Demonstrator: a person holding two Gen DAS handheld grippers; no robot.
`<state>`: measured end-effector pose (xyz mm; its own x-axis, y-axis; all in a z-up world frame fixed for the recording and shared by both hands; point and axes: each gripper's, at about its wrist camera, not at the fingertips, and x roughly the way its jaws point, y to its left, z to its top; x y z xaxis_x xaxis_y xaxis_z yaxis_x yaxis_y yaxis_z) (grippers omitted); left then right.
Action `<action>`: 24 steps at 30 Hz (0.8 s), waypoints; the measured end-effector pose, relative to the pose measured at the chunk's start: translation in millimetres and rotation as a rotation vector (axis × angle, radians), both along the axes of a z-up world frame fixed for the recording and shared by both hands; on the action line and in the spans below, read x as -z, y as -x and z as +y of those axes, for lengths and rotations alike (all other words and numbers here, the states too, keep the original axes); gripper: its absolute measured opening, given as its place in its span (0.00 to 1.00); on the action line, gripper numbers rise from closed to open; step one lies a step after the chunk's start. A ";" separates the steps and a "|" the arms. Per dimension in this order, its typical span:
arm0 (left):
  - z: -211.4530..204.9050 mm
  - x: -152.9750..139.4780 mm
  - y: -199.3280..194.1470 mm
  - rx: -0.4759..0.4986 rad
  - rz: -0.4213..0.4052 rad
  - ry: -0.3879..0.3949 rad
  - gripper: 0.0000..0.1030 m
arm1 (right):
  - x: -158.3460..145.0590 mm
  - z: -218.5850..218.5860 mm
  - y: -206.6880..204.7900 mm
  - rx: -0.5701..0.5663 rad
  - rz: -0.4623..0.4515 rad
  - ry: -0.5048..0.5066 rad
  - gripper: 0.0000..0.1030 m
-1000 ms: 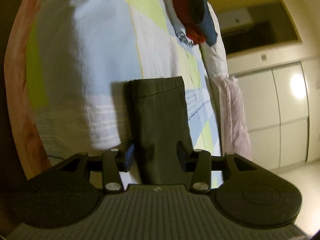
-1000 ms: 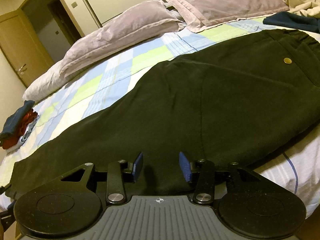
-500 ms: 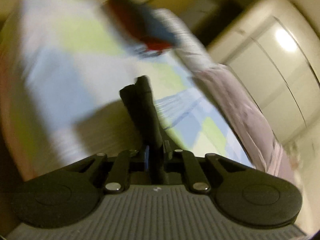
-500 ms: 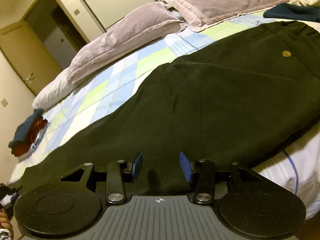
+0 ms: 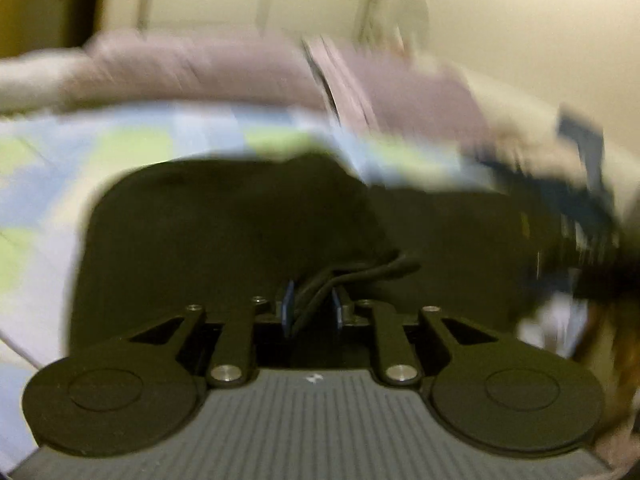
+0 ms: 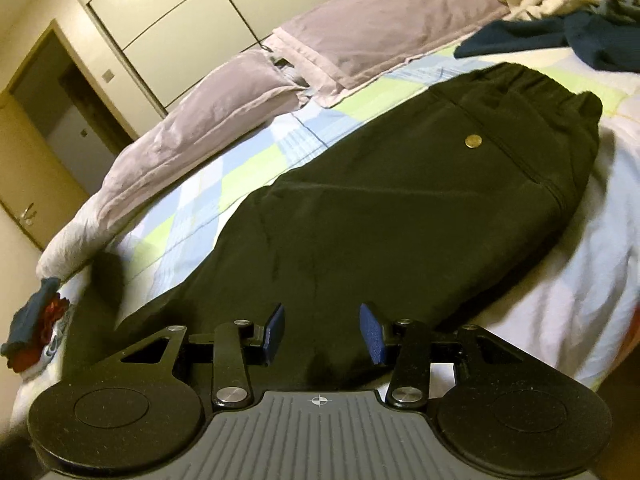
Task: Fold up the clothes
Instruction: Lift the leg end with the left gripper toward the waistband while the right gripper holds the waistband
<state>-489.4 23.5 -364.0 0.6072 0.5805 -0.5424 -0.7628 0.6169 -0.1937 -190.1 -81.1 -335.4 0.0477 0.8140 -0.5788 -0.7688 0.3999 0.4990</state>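
Observation:
Black trousers (image 6: 392, 208) lie on a checked bedsheet (image 6: 256, 164), waistband at the far right, with a brass button (image 6: 473, 141) near it. My right gripper (image 6: 322, 334) stands open just over the near edge of the cloth at mid-leg, nothing between its blue pads. In the blurred left wrist view my left gripper (image 5: 311, 312) is shut on the trouser hem, whose bunched edge (image 5: 360, 274) sticks out between the pads, and the leg (image 5: 224, 232) is doubled over the rest of the garment.
Two mauve pillows (image 6: 384, 28) line the far side of the bed. A folded pile of red and blue clothes (image 6: 34, 332) sits at the left end. A dark blue garment (image 6: 560, 40) and pale crumpled cloth lie beyond the waistband. Wardrobe doors and a doorway stand behind.
My left gripper shut on the trouser hem and swung it fast up and over toward the waistband. The right gripper stayed open and shifted slightly along the leg.

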 end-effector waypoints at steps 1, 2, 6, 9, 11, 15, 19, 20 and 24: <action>-0.8 8.9 -11.4 0.031 0.027 0.029 0.18 | -1.3 -0.6 -0.2 0.000 0.011 -0.005 0.44; 0.0 8.0 -11.0 0.048 0.012 0.050 0.23 | -3.0 -1.6 -0.1 -0.003 0.024 -0.015 0.44; -10.9 -14.8 22.5 0.013 -0.086 0.100 0.26 | -2.6 1.5 3.0 -0.041 0.181 -0.065 0.44; -13.4 -32.7 52.8 -0.026 -0.129 0.106 0.26 | 10.4 17.2 14.9 -0.095 0.430 -0.065 0.44; -6.2 -41.0 67.7 -0.056 -0.135 0.096 0.26 | 19.2 27.7 22.8 -0.131 0.597 -0.065 0.44; -3.8 -47.9 99.4 -0.125 -0.125 0.084 0.26 | 22.2 47.0 40.0 -0.130 0.599 -0.053 0.44; 1.7 -44.4 119.1 -0.166 -0.135 0.100 0.26 | 25.3 66.0 40.2 -0.087 0.577 0.015 0.44; 3.4 -43.4 121.6 -0.172 -0.140 0.104 0.26 | 27.8 69.5 41.5 -0.080 0.591 0.034 0.44; 9.5 -37.8 125.8 -0.187 -0.157 0.122 0.26 | 34.9 84.5 51.1 -0.097 0.571 0.034 0.44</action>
